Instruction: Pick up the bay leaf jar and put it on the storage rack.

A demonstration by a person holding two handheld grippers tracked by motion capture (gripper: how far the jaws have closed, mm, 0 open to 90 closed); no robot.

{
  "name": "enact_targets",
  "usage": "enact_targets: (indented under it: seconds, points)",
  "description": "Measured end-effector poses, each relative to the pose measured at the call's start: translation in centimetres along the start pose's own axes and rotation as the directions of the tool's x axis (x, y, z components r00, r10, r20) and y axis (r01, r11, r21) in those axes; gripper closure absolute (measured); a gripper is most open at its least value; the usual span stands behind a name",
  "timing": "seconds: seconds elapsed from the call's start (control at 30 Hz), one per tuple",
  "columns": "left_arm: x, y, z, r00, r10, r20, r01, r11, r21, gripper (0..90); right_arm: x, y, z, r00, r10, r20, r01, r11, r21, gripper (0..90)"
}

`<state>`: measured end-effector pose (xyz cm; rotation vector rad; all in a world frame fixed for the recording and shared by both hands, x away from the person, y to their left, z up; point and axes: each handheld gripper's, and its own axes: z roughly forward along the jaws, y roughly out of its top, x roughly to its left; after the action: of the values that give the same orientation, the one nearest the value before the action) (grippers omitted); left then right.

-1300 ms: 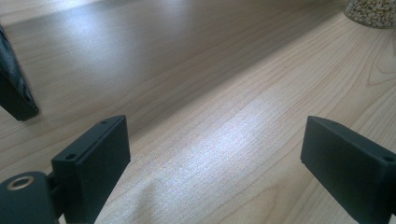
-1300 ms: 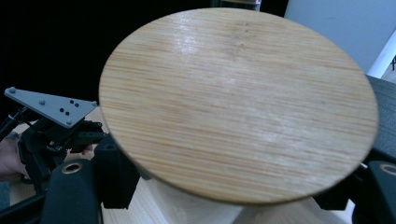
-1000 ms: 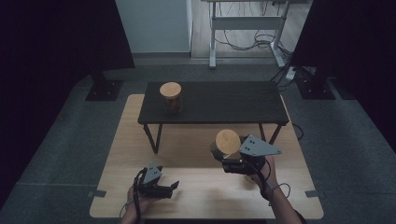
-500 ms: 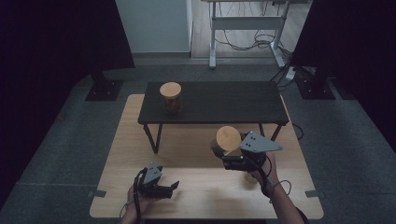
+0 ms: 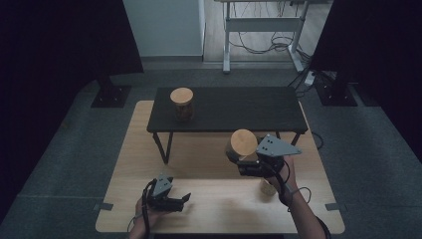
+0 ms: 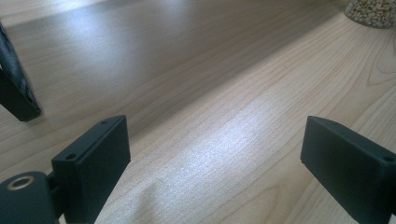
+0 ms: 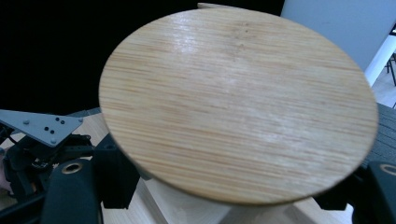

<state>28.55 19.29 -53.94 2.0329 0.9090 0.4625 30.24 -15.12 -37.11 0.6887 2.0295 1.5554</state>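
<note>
— Looking down from the high view, where is the right gripper (image 5: 249,160)?

— Raised over the right half of the pale wooden bench (image 5: 219,209), just in front of the low black side table (image 5: 234,107) that stands on it. Its jaws are closed on the round bamboo lid (image 5: 242,143), held clear of the surface. A small open jar of pale grains (image 5: 268,187) sits on the bench just below and to the right of that hand.

— What does the right gripper view add?

— The grain of the lid's (image 7: 238,102) flat face, tilted toward the camera, with a black jaw at either lower corner pressing its underside plug. The left gripper (image 7: 32,154) with its grey plate shows low at the left there.

— And the left gripper?

— In the high view it (image 5: 181,200) rests low near the bench's front edge, left of centre. The left gripper view shows its jaws standing wide apart with only bare wood between them, gripping nothing. That view also catches a black table leg (image 6: 16,88) at the left and the bottom of the grain jar (image 6: 373,11) at the top right corner.

— Anything only the high view gives?

— A second glass jar with a bamboo lid (image 5: 181,103) standing on the left part of the black table, well apart from both hands.

— Room to move?

— Open wood lies between the two grippers and along the front edge; the black table bounds the space behind the lid, and the jar stands near the right side of the bench.
</note>
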Motion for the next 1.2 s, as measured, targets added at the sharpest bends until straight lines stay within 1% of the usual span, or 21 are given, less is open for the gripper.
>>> enact_targets:
  seconds: [0.27, 0.5, 0.93, 1.2]
  points:
    - [0.0, 0.0, 0.0, 1.0000, 0.001, 0.000, -0.001, 1.0000, 0.000, 8.0, -0.4, 0.2, 0.1, 0.9999, 0.003, 0.011, -0.003, 1.000, -0.001, 24.9]
    - [0.0, 0.0, 0.0, 1.0000, 0.001, 0.000, -0.001, 1.0000, 0.000, 8.0, -0.8, 0.5, 0.3, 0.9999, 0.002, 0.011, -0.002, 1.000, -0.003, 24.9]
    - [0.0, 0.0, 0.0, 1.0000, 0.004, 0.002, -0.004, 1.0000, 0.005, 8.0, -1.5, 1.4, 0.9, 0.9999, -0.006, 0.015, 0.006, 1.000, 0.008, 24.9]
    - [-0.1, 0.0, 0.0, 1.0000, 0.004, 0.003, -0.004, 1.0000, 0.004, 8.0, -2.0, 1.7, 1.1, 0.9996, -0.007, 0.028, 0.006, 1.000, 0.013, 24.9]
